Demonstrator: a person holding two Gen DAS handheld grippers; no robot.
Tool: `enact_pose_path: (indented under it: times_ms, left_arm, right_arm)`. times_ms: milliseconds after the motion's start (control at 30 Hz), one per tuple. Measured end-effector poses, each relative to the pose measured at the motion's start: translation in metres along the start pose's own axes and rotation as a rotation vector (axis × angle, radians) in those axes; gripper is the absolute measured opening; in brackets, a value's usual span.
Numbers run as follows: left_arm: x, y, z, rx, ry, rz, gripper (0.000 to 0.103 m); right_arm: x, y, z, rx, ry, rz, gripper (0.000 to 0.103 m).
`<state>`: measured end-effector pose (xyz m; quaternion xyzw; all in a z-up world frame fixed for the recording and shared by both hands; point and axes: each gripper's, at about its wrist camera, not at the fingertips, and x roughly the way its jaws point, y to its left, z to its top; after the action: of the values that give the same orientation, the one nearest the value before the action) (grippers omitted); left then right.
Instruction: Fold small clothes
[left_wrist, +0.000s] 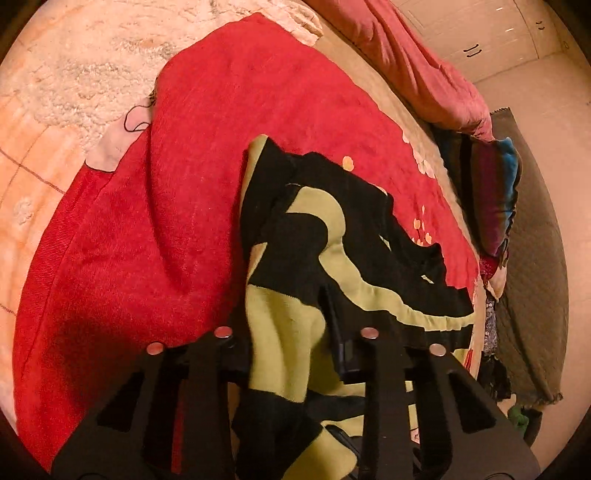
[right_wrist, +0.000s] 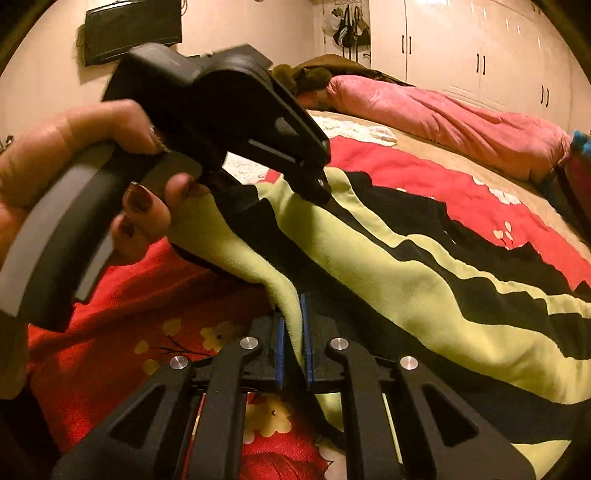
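Observation:
A small black and lime-green garment (left_wrist: 314, 258) lies stretched over a red blanket (left_wrist: 166, 221) on the bed. My left gripper (left_wrist: 291, 325) has the garment's near edge bunched between its fingers and is shut on it. In the right wrist view the garment (right_wrist: 424, 288) runs from the near centre to the right. My right gripper (right_wrist: 293, 332) is shut on a lime-green fold of it. The left gripper (right_wrist: 321, 188), held by a hand (right_wrist: 92, 177), pinches the garment's upper edge just beyond.
A pink duvet (right_wrist: 443, 118) lies along the far side of the bed. A cream fluffy blanket (left_wrist: 74, 74) is at the left. A striped cushion (left_wrist: 495, 192) sits at the bed's edge. White wardrobes (right_wrist: 480, 48) and a wall screen (right_wrist: 133, 26) stand behind.

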<state>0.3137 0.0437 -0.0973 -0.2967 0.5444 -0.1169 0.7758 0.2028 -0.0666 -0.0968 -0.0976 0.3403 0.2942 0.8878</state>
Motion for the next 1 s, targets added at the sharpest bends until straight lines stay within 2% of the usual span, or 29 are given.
enact_pose_path:
  times_ms: [133, 300, 600, 867, 1000]
  left_arm:
    - [-0.007, -0.004, -0.004, -0.012, -0.021, -0.013, 0.014]
    - [-0.025, -0.021, -0.008, -0.002, -0.052, -0.034, 0.012]
    - [-0.047, -0.085, -0.025, 0.064, -0.094, -0.064, 0.012]
    - [-0.041, -0.145, -0.047, 0.124, -0.116, -0.059, 0.012]
    - [-0.031, -0.168, -0.057, 0.150, -0.112, -0.054, 0.012]
  right_arm:
    - [0.002, -0.004, 0.001, 0.037, 0.015, 0.002, 0.008]
    - [-0.013, -0.012, 0.004, 0.062, -0.025, 0.021, 0.007]
    - [-0.063, -0.037, 0.001, 0.129, -0.117, 0.015, 0.007]
    - [-0.102, -0.078, -0.015, 0.216, -0.158, -0.015, 0.007]
    - [-0.114, -0.086, -0.025, 0.230, -0.163, -0.026, 0.007]
